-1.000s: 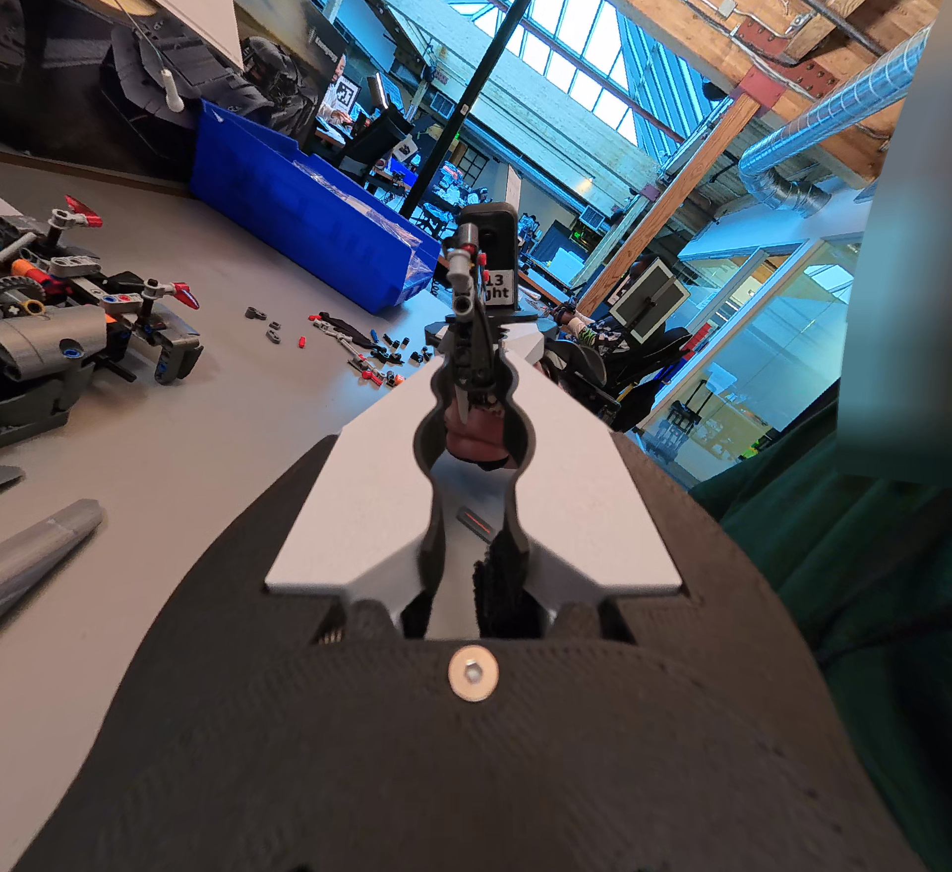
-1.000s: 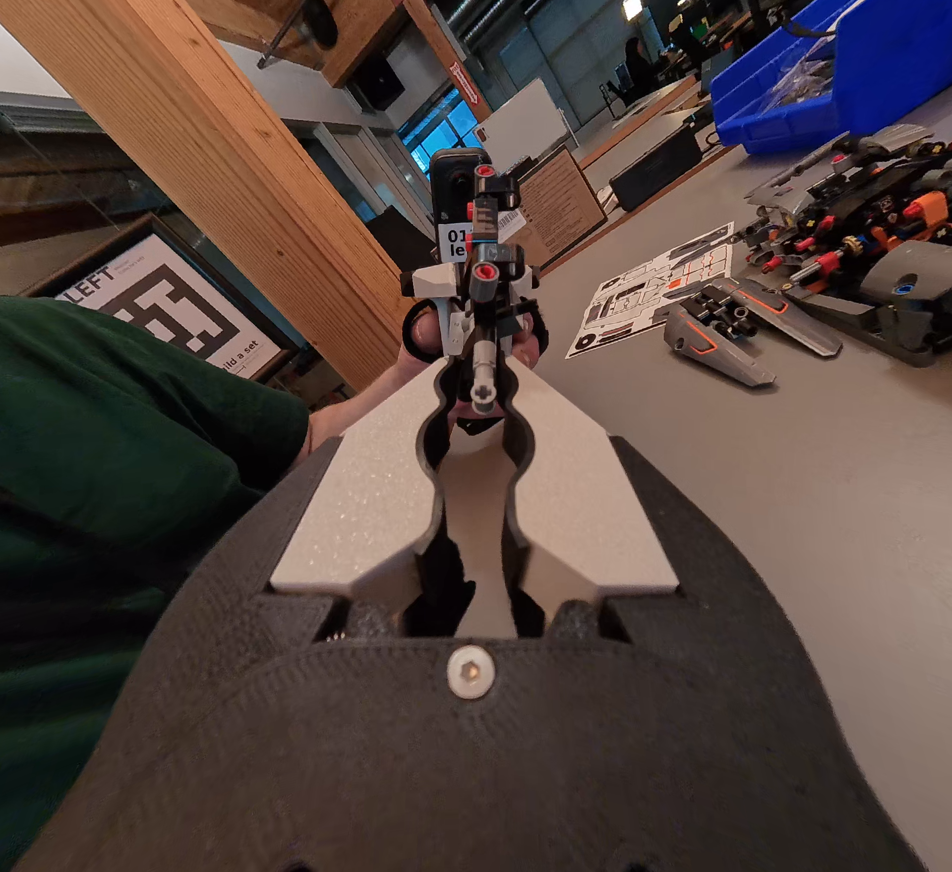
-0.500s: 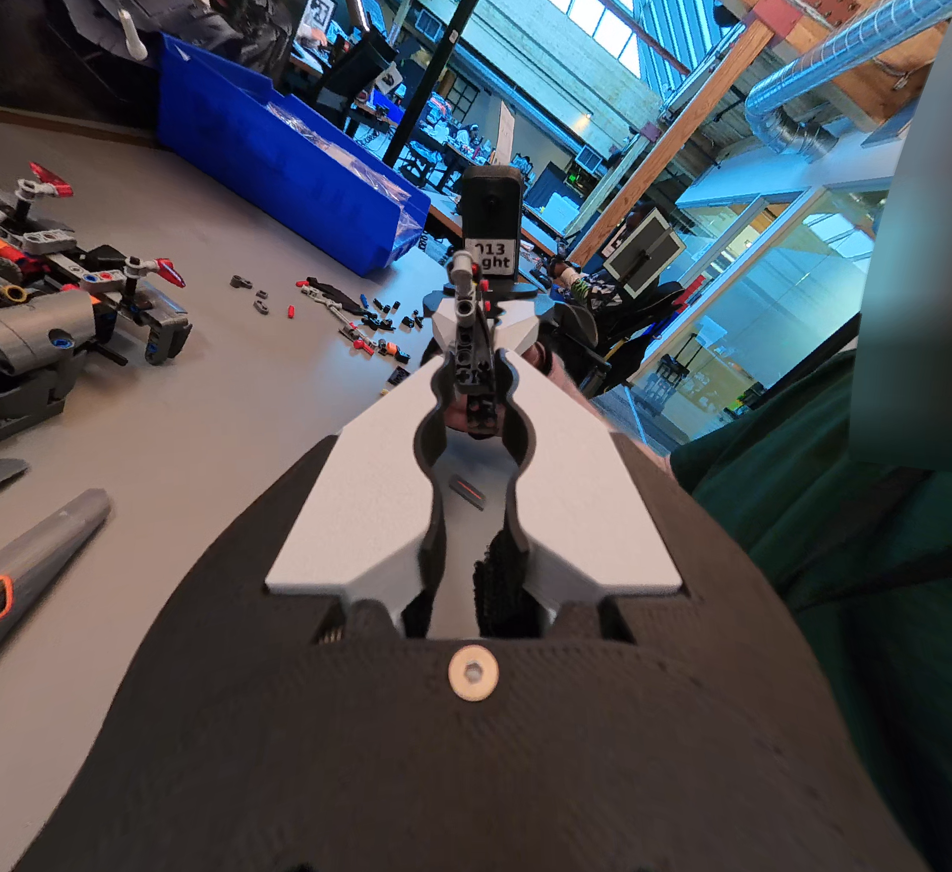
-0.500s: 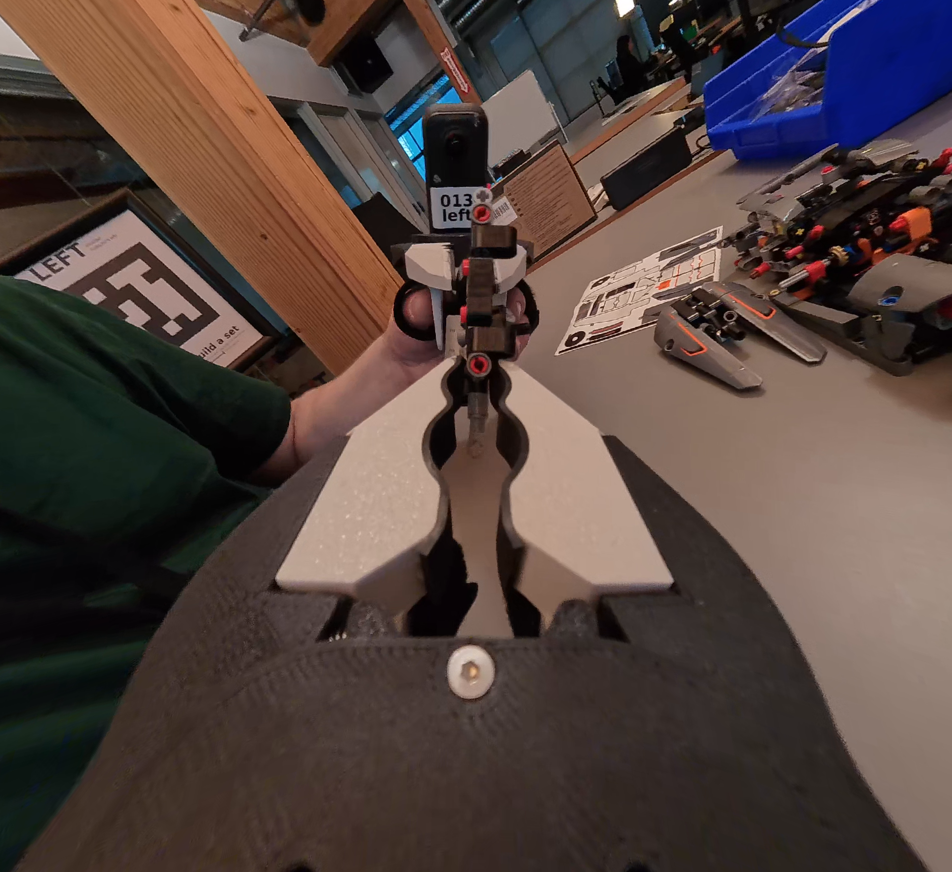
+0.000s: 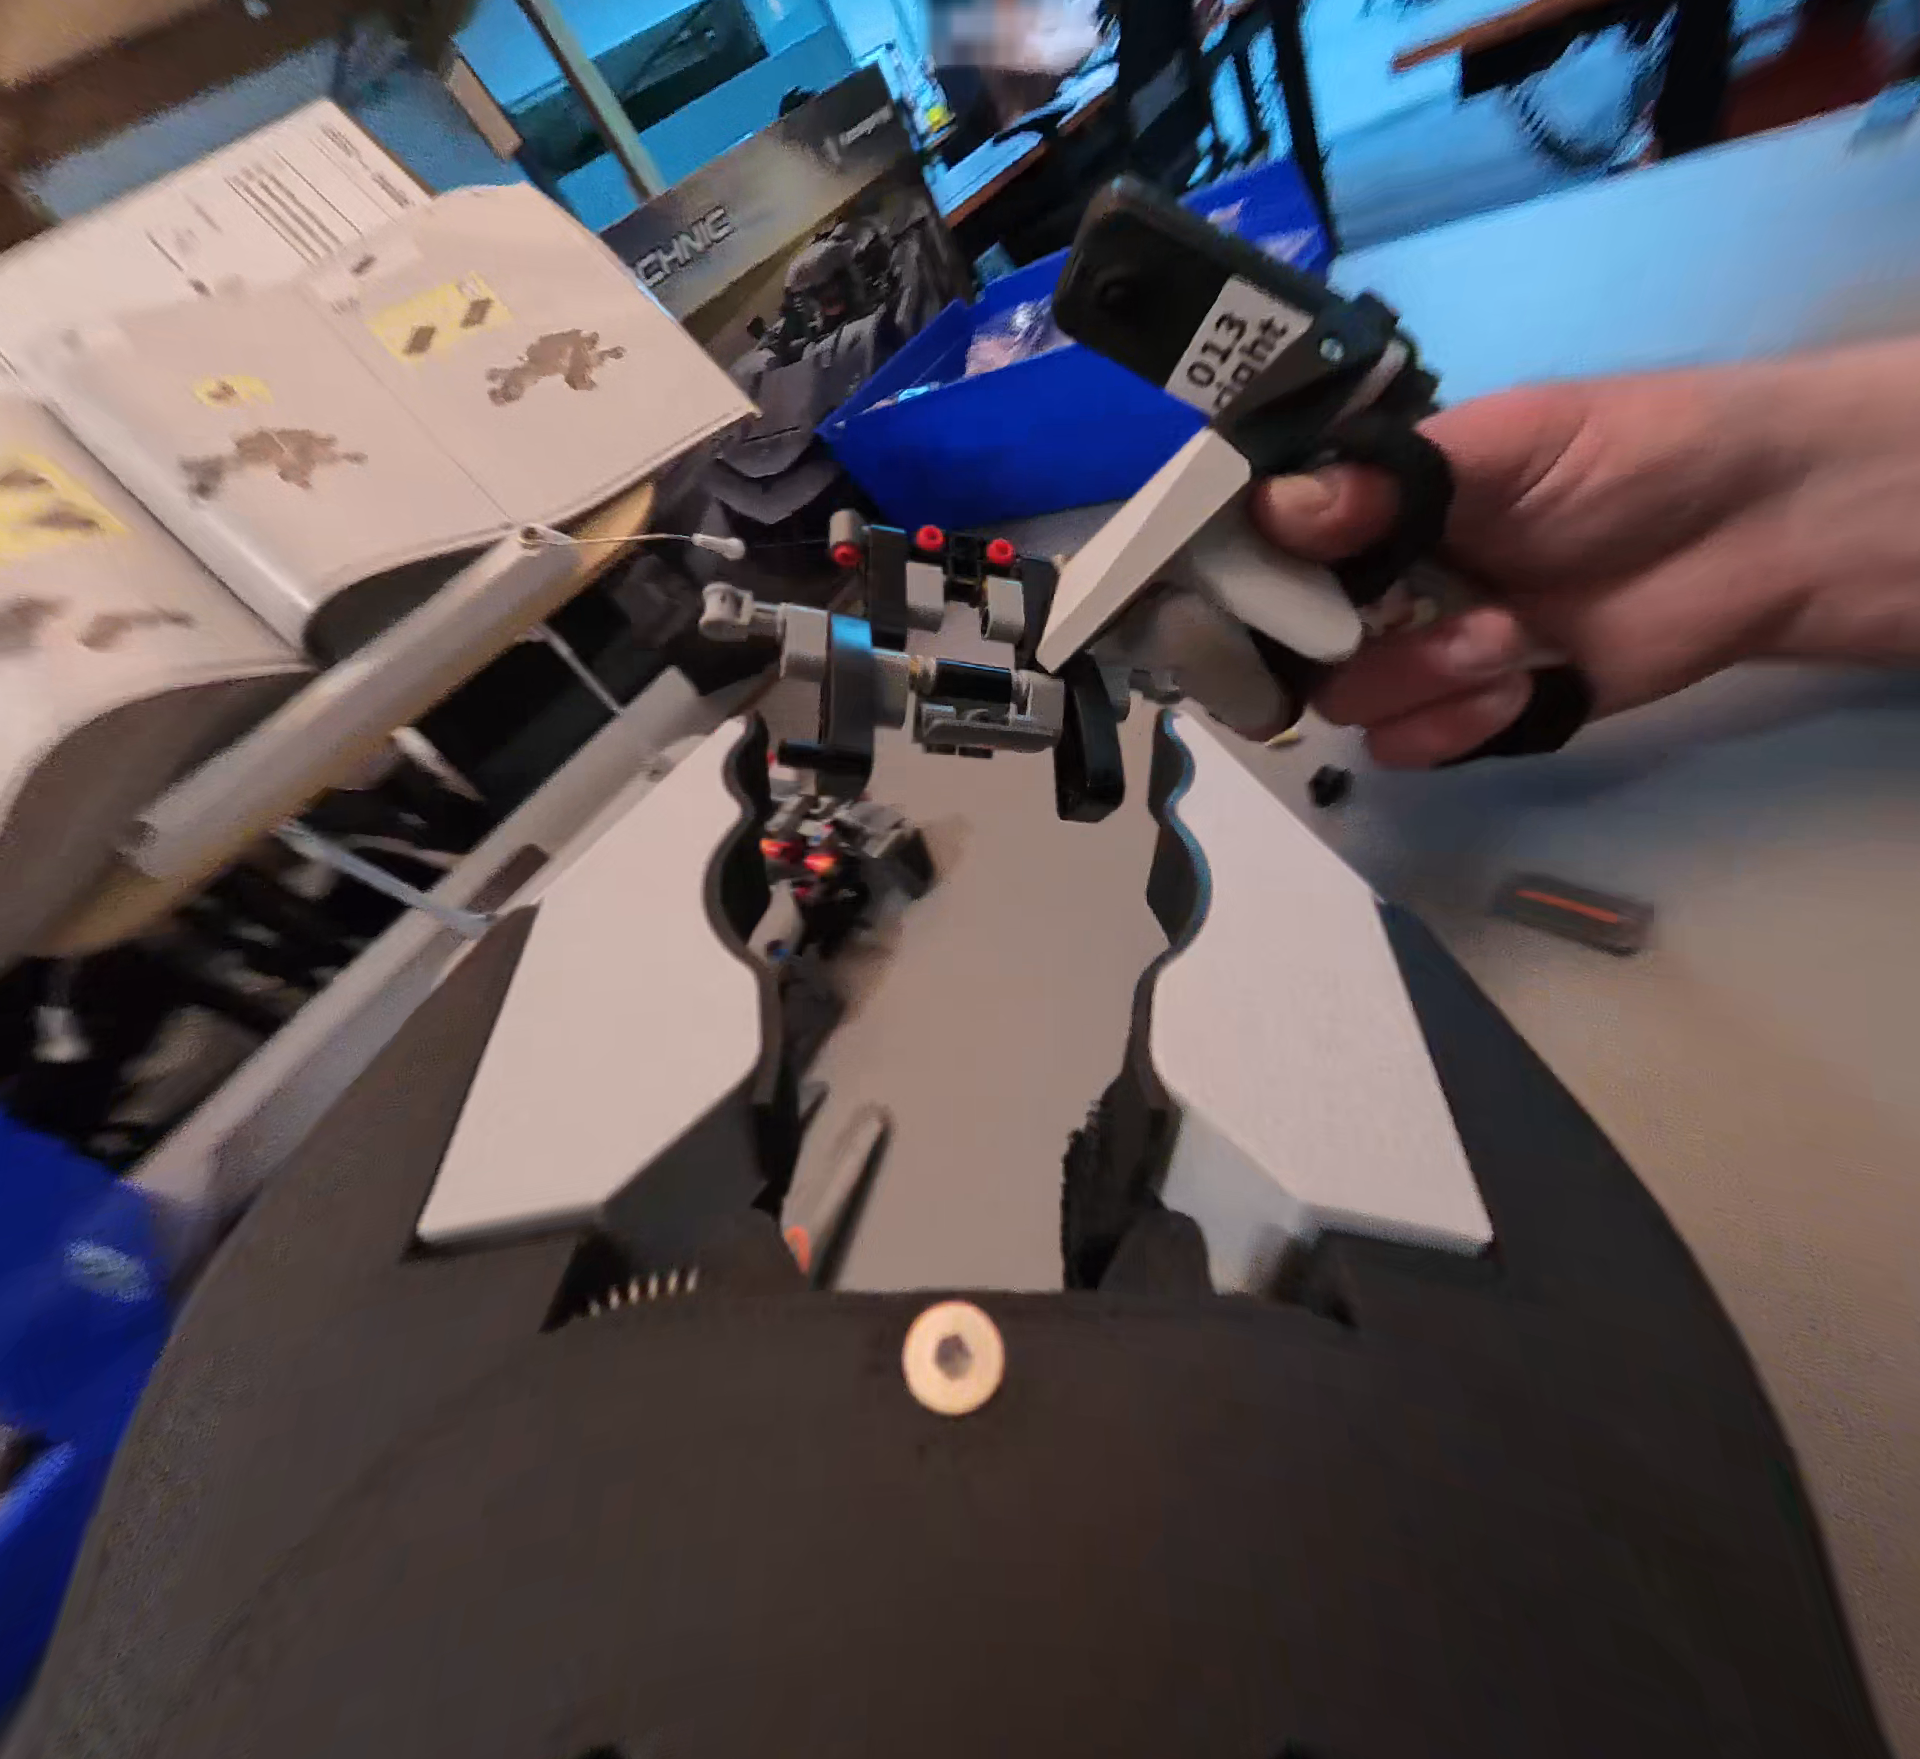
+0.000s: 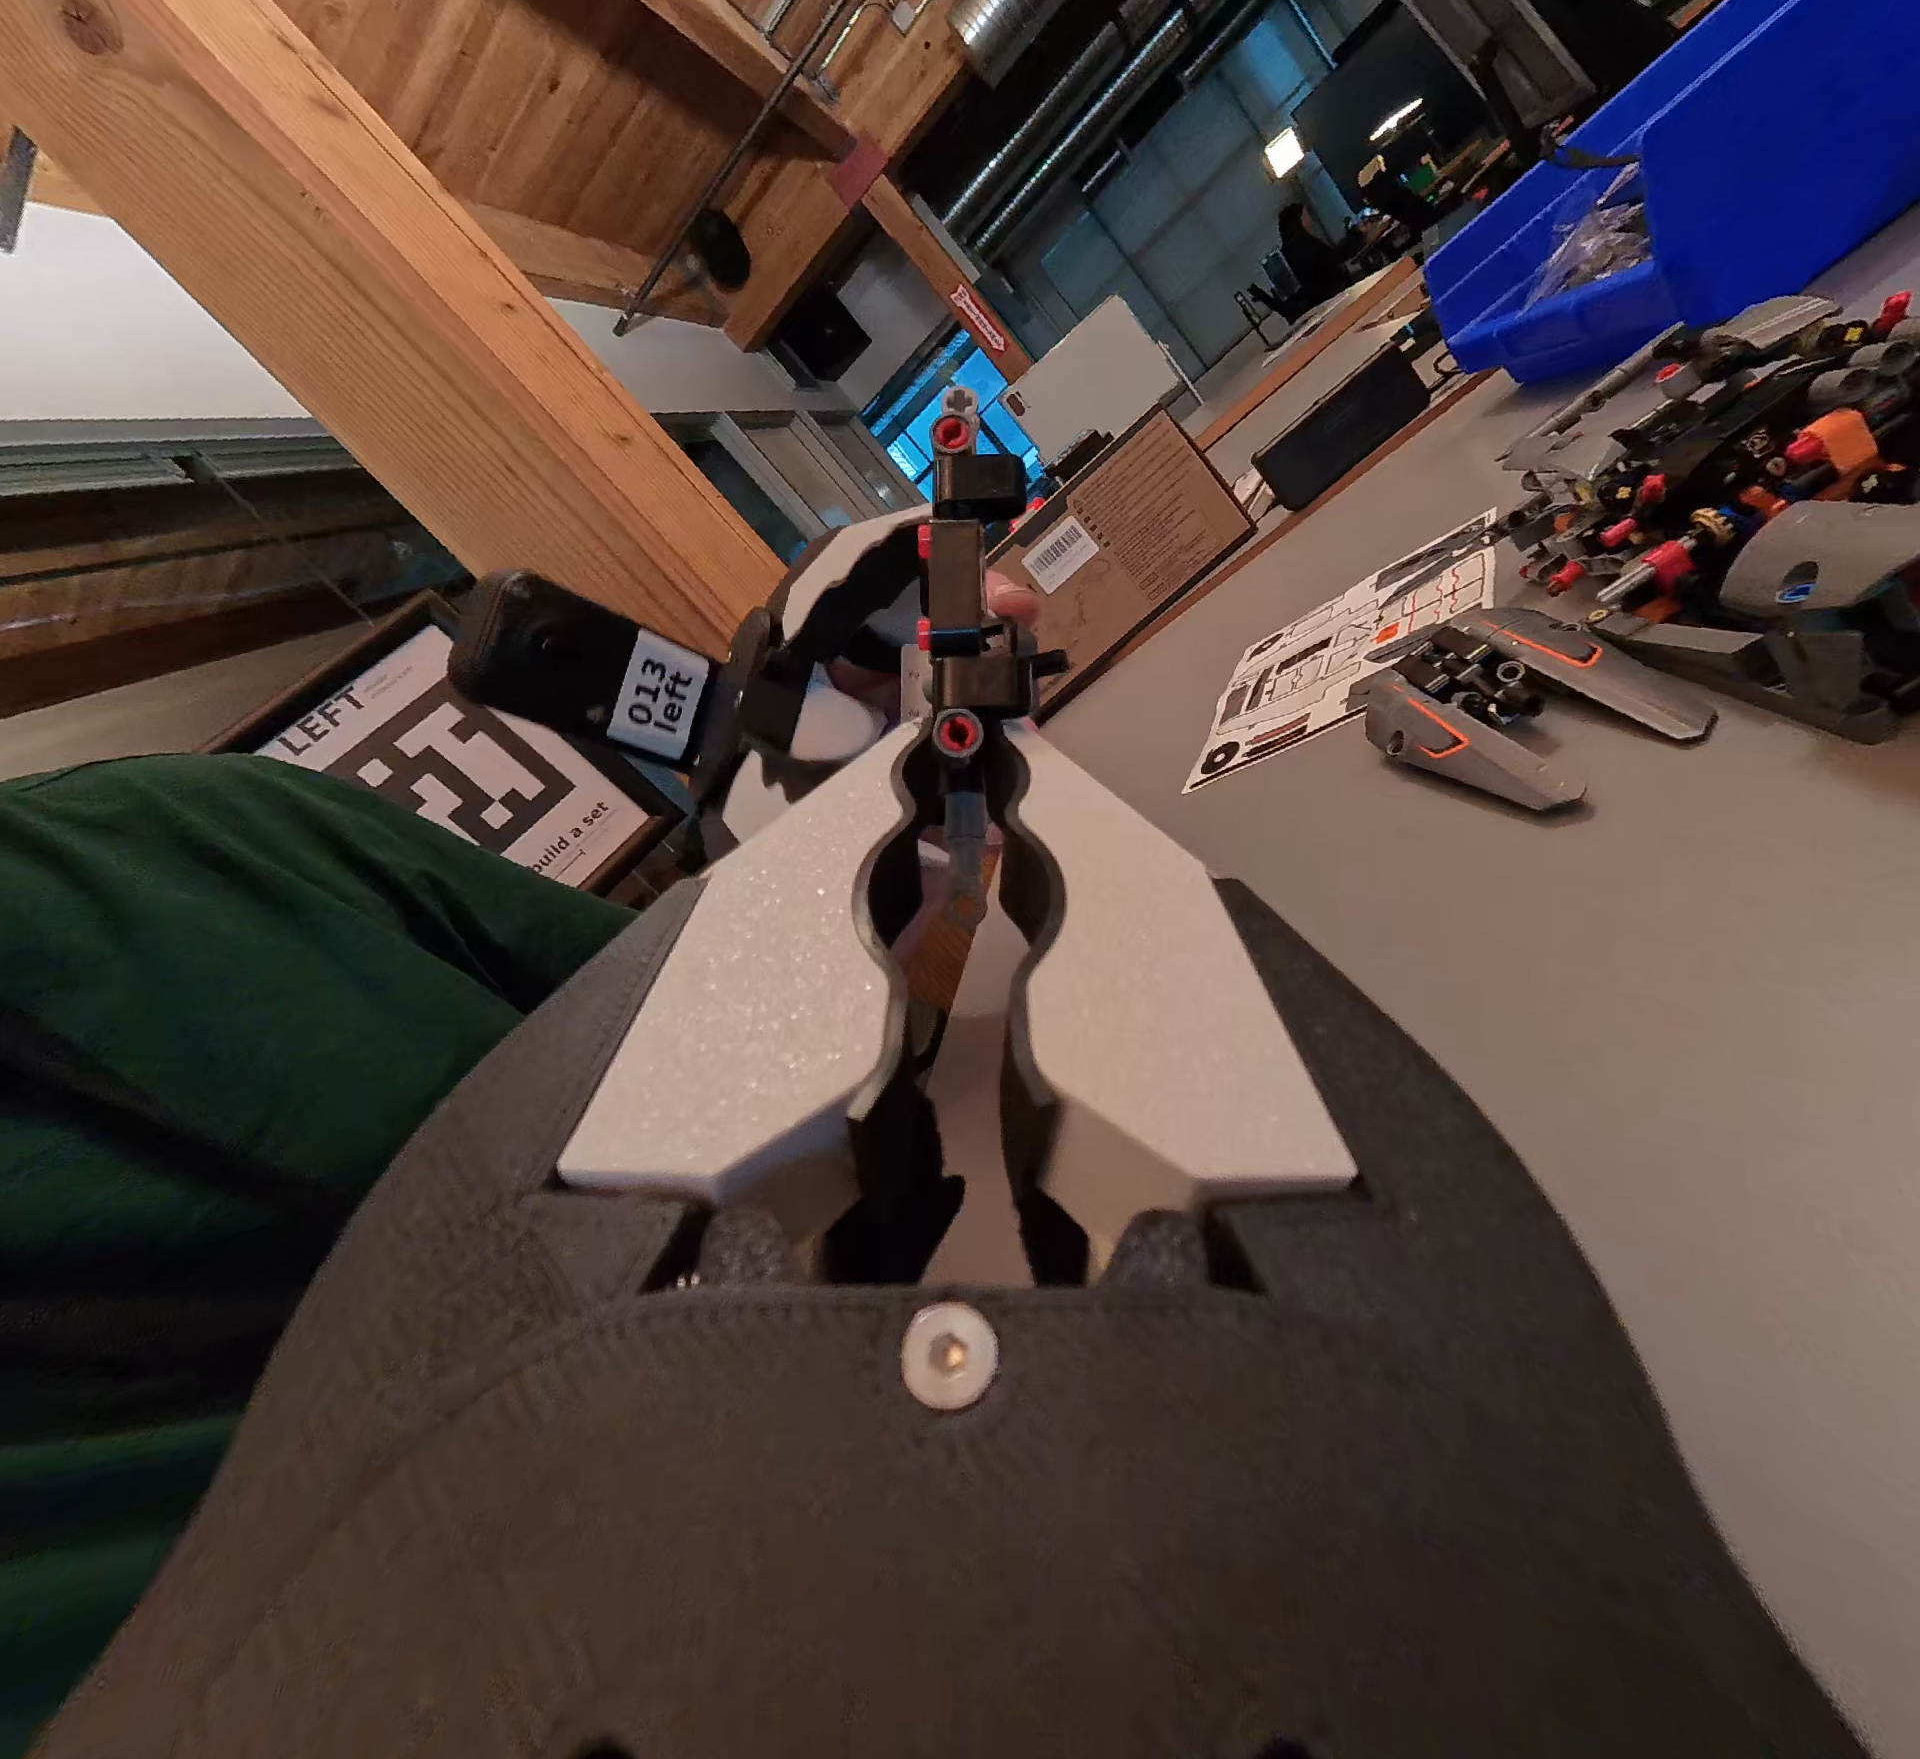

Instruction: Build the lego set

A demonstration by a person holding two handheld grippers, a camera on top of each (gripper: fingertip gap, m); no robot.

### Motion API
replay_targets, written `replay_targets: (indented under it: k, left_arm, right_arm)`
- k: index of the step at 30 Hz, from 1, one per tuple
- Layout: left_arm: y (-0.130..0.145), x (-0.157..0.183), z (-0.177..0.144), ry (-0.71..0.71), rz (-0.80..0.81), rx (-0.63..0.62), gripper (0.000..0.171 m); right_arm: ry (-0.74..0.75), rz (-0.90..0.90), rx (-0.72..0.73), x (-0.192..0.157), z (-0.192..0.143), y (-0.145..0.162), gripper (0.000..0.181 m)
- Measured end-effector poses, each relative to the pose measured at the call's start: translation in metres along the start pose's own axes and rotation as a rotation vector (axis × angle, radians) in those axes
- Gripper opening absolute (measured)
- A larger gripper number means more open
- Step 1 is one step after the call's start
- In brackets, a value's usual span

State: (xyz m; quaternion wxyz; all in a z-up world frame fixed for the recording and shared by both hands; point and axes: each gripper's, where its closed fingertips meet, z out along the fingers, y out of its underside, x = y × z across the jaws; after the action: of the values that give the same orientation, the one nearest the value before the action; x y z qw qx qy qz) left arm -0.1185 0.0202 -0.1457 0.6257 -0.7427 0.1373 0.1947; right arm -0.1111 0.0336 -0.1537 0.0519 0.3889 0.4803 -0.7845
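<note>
A small grey and black lego sub-assembly [image 5: 914, 660] with red pins is held in the air above the grey table. My right gripper [image 6: 961, 753] is shut on its lower end, and the assembly [image 6: 961, 608] stands upright past the fingertips. In the left wrist view the right gripper [image 5: 1060, 670] comes in from the right in a person's hand. My left gripper [image 5: 954, 733] is open wide, with the assembly just beyond its fingertips and not clamped. In the right wrist view its white fingers [image 6: 847, 566] are spread apart behind the assembly.
An open instruction booklet [image 5: 343, 379] stands at the left, with a lego box [image 5: 810, 255] and a blue bin [image 5: 997, 431] behind. A part-built lego vehicle [image 6: 1766, 546], a sticker sheet [image 6: 1351, 660] and a grey panel piece [image 6: 1475, 733] lie on the table [image 6: 1558, 1034]. Only a small space, under 4 cm, lies between the two pairs of fingers. About 15 cm separates my left fingertips from the part-built lego vehicle [image 6: 1766, 546].
My left gripper has opened and let go of the sub-assembly, and its view has swung toward the booklet. My right gripper has kept its hold on the assembly.
</note>
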Motion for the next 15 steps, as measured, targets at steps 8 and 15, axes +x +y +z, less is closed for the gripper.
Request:
replay_targets:
  k: [8,15]
  left_arm:
    - [0.0066,-0.0036,0.0099,-0.112,0.216,-0.099,0.071]
    - [0.0049,-0.0041,0.0074,-0.104,0.218,-0.089,0.07]
  right_arm:
    - [-0.005,0.031,0.011,0.0011,-0.0019,-0.0016,0.006]
    - [-0.017,0.042,0.016,0.0,-0.0006,-0.0022,0.015]
